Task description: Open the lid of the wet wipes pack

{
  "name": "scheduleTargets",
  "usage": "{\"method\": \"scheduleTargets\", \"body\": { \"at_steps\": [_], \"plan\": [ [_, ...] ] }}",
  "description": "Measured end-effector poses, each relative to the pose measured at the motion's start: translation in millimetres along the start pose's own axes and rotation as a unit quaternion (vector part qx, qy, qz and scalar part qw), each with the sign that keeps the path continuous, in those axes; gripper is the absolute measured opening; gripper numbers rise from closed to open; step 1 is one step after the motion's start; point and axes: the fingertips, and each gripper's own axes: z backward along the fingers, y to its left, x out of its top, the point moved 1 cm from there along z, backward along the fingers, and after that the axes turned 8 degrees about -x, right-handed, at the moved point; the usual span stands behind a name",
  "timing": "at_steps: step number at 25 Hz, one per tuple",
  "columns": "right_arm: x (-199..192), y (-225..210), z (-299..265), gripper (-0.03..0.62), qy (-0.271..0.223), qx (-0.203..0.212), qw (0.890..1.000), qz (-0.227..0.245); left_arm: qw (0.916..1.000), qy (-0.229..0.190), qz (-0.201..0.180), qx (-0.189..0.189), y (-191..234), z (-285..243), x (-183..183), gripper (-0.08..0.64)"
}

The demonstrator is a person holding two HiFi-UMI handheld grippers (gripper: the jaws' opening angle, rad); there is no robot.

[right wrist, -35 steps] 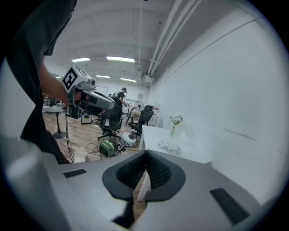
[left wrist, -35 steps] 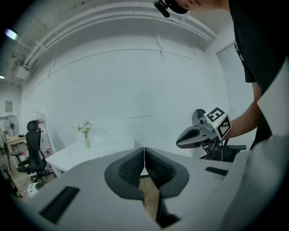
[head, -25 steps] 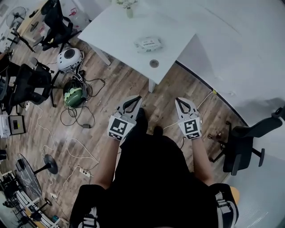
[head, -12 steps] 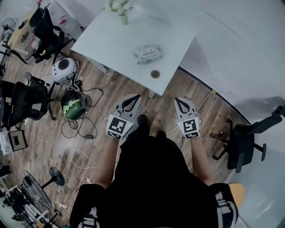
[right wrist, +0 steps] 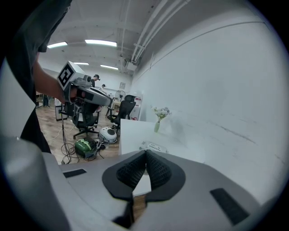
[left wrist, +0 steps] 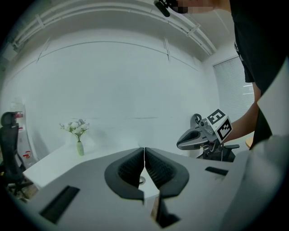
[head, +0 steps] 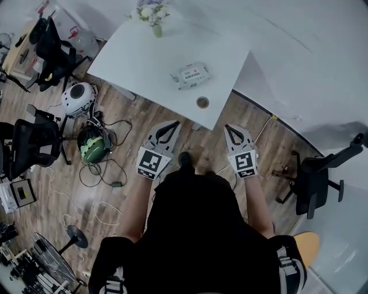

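A wet wipes pack (head: pixel 190 75) lies flat on the white table (head: pixel 138 63), its lid down; the right gripper view shows the pack (right wrist: pixel 152 147) ahead on the table (right wrist: pixel 131 131). My left gripper (head: pixel 168 127) and right gripper (head: pixel 233 131) hang side by side over the wooden floor, short of the table's near edge and apart from the pack. Both are shut with nothing between the jaws. In the left gripper view the left gripper (left wrist: pixel 144 150) points at the table, with the right gripper (left wrist: pixel 179 144) at its right.
A vase of flowers (head: pixel 153 16) stands at the table's far corner, and a small round disc (head: pixel 202 103) sits near its front edge. Office chairs (head: pixel 31 146), helmets (head: pixel 92 143) and cables (head: pixel 109 178) litter the floor at left. Another chair (head: pixel 313 178) stands at right.
The table and wipes pack have slid lower and nearer in the head view as the person steps toward them. Both grippers keep their pose, shut.
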Motion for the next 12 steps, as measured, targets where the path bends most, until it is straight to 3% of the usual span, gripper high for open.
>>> {"method": "scheduleTargets", "body": {
  "at_steps": [12],
  "plan": [
    [2.6, 20.6, -24.5, 0.017, 0.010, -0.004, 1.000, 0.006, 0.9999, 0.008, 0.000, -0.015, 25.3, 9.1, -16.2, 0.025]
  ]
}}
